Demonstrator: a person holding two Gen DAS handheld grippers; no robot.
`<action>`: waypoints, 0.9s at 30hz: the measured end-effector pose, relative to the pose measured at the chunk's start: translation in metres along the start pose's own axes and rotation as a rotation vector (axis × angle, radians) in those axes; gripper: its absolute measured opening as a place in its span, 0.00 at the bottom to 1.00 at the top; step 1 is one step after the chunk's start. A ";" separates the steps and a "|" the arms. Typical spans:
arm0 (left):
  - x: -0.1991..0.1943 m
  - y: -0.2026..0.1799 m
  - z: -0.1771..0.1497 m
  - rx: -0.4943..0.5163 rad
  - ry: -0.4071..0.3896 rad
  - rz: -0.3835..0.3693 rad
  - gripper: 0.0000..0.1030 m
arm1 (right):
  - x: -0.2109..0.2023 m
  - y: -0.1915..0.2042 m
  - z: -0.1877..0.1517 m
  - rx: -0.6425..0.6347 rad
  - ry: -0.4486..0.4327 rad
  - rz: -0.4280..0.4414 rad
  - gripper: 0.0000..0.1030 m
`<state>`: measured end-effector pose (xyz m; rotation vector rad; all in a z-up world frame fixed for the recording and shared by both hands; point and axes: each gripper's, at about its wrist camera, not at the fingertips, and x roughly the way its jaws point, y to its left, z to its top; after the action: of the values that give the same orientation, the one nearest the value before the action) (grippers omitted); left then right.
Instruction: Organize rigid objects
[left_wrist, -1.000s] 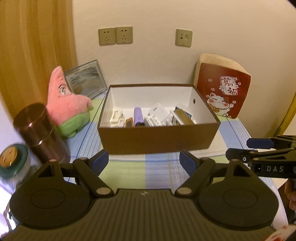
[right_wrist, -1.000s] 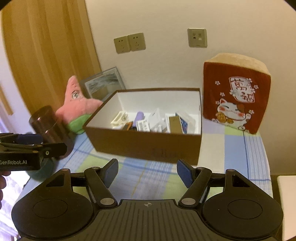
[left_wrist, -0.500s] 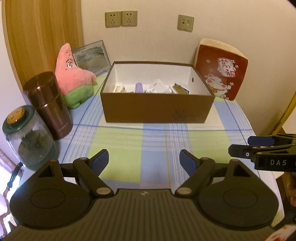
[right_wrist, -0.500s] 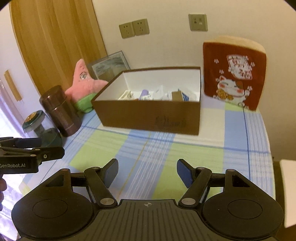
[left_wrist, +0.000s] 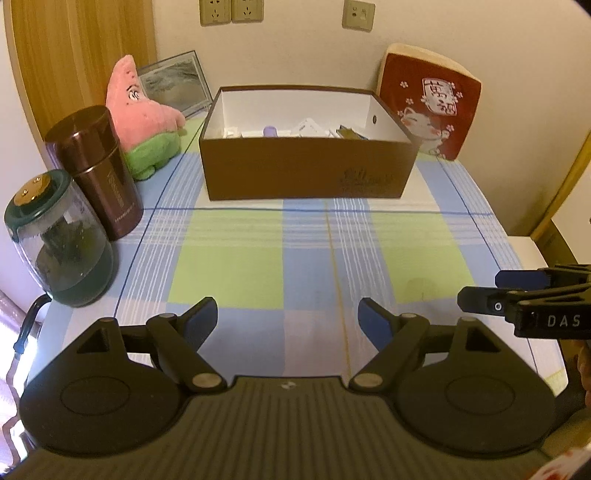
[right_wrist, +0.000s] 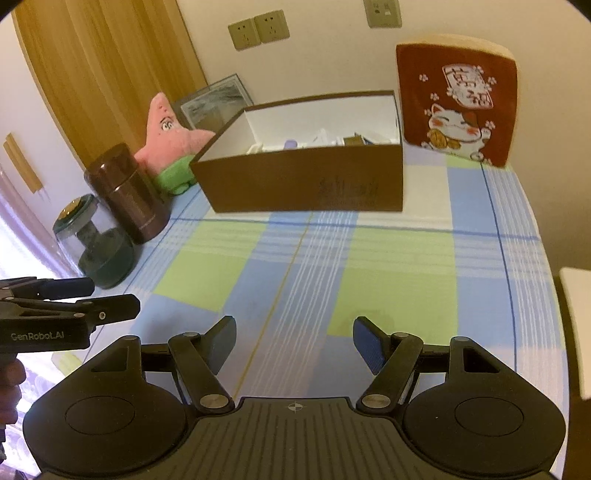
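Left wrist view: my left gripper (left_wrist: 288, 317) gapes empty above the checked tablecloth (left_wrist: 258, 266); the brown box (left_wrist: 306, 170) of small items sits far back.

Right wrist view: my right gripper (right_wrist: 293, 338) spreads wide, empty. Reaching blind, I might knock the canister (right_wrist: 127, 192).

Box (left_wrist: 306, 173) centre-rear; canister (left_wrist: 98, 173), jar (left_wrist: 59, 240) left.

Right gripper (right_wrist: 294, 343) empty, jaws apart (over checked cloth (right_wrist: 399, 266)); brown box (right_wrist: 303, 181) beyond
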<state>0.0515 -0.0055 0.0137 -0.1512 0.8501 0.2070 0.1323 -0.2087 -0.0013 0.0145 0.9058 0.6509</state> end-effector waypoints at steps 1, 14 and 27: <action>-0.001 0.001 -0.002 0.002 0.004 -0.002 0.78 | 0.000 0.002 -0.002 0.003 0.004 0.000 0.65; -0.007 0.018 -0.021 0.009 0.028 -0.032 0.78 | 0.004 0.030 -0.018 0.003 0.029 -0.012 0.65; -0.005 0.020 -0.023 0.017 0.030 -0.056 0.78 | 0.009 0.038 -0.018 -0.001 0.038 -0.026 0.65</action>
<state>0.0264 0.0086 0.0018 -0.1625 0.8758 0.1457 0.1033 -0.1776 -0.0087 -0.0107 0.9411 0.6295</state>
